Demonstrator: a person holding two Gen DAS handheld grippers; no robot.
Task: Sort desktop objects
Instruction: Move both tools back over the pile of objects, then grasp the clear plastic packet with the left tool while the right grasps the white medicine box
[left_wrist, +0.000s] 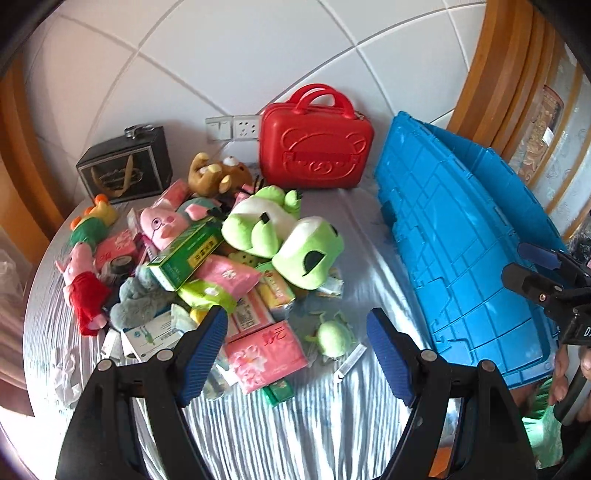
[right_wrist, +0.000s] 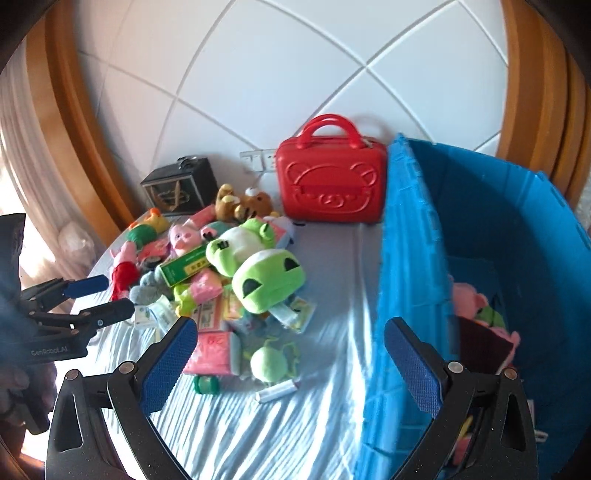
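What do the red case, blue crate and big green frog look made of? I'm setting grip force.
Red case: hard glossy plastic, going by its moulded bear relief and sheen. Blue crate: rigid ribbed plastic, semi-gloss. Big green frog: soft plush fabric, matte and fuzzy, probably stuffed.

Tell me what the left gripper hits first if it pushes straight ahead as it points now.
Probably the pink tissue pack at the near edge of the pile, lying just ahead between the open left gripper fingers; depth is unclear.
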